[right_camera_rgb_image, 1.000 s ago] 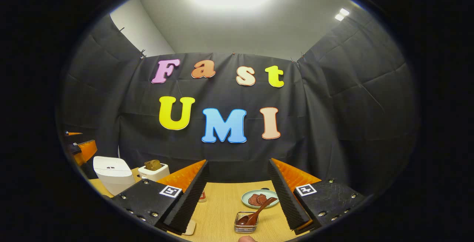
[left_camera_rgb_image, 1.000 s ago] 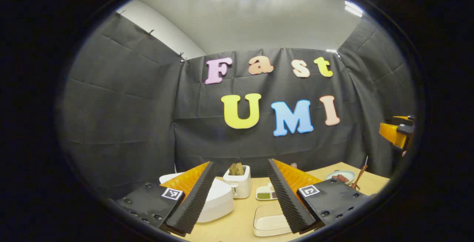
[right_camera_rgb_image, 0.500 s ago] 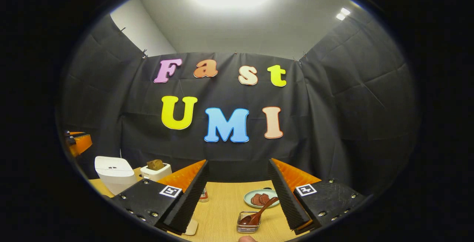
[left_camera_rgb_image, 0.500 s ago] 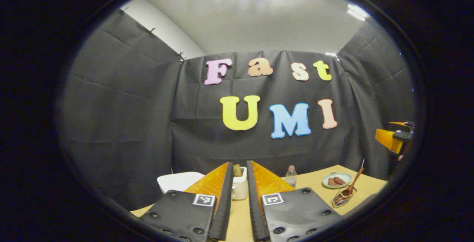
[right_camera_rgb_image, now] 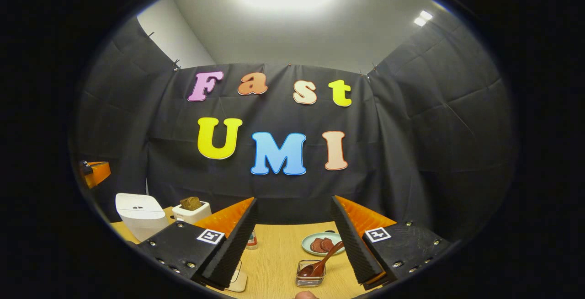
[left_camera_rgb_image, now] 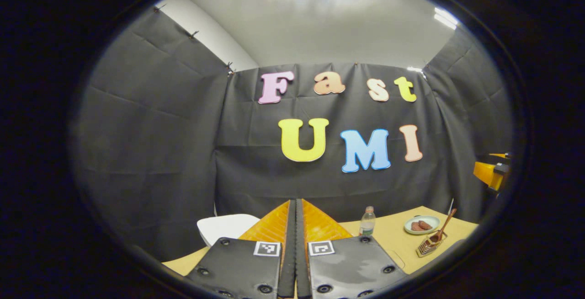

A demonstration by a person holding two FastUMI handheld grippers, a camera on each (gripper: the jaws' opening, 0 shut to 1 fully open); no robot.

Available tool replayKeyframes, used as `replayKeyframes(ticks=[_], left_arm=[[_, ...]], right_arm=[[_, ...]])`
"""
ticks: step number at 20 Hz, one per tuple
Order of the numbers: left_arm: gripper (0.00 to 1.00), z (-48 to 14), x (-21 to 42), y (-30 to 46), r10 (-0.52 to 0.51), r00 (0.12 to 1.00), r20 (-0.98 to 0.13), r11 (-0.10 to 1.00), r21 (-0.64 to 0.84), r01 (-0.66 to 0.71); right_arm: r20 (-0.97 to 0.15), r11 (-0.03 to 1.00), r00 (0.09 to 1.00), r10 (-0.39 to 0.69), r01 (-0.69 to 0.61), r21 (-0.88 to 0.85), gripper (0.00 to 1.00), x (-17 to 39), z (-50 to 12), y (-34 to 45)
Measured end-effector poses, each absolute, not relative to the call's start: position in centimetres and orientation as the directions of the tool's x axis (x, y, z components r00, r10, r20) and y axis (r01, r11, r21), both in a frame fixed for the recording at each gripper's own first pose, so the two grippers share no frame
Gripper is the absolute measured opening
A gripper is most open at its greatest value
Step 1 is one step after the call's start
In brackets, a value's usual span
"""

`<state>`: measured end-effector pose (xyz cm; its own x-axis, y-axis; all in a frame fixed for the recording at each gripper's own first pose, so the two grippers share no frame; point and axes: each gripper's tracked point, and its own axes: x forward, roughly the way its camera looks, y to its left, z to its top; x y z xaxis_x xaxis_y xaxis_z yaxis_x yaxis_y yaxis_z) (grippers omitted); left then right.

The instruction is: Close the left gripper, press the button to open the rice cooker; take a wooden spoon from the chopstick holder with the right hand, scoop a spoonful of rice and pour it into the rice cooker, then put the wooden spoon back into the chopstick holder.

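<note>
The left gripper (left_camera_rgb_image: 295,248) has its jaws pressed together, gripping nothing, near the white rice cooker (left_camera_rgb_image: 227,226) (lid down). The right gripper (right_camera_rgb_image: 292,239) gapes wide, empty, above the wooden spoon (right_camera_rgb_image: 322,262) leaning in the chopstick holder (right_camera_rgb_image: 310,276).

A white rice cooker (right_camera_rgb_image: 139,214) sits at lower left of the right gripper view, beside a white toaster (right_camera_rgb_image: 192,212) holding brown bread. On the pale wood-grain table (right_camera_rgb_image: 279,253), a pale green plate (right_camera_rgb_image: 320,243) carries reddish-brown slices; a dark reddish-brown wooden spoon (right_camera_rgb_image: 322,262) leans in the clear, metal-edged chopstick holder (right_camera_rgb_image: 310,275). At lower centre of the left gripper view stands a clear bottle (left_camera_rgb_image: 366,221) with a white cap.
</note>
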<state>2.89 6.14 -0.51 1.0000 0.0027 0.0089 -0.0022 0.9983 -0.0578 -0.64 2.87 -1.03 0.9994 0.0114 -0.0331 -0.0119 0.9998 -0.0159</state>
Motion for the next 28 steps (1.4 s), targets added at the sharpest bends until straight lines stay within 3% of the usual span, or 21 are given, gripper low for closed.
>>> replayKeyframes(ticks=[13, 23, 28], left_arm=[[0.08, -8.5, 14.2, 16.9, 0.019, 0.994, -0.111, 0.995, -0.098, -0.03], [0.08, -20.3, 18.6, 18.1, 0.001, 0.943, -0.333, 0.994, -0.102, -0.037], [0.09, -23.1, 19.2, 18.3, 0.003, 0.927, -0.374, 0.991, -0.12, -0.052]], right_arm=[[-0.052, 0.992, 0.991, -0.121, 0.118, -0.053, 0.96, -2.3, -1.8, 4.2], [-0.071, 0.979, 0.98, -0.185, 0.178, -0.096, 0.96, -3.4, -2.1, 4.1], [-0.082, 0.979, 0.98, -0.18, 0.17, -0.114, 0.96, -3.6, -2.3, 4.6]])
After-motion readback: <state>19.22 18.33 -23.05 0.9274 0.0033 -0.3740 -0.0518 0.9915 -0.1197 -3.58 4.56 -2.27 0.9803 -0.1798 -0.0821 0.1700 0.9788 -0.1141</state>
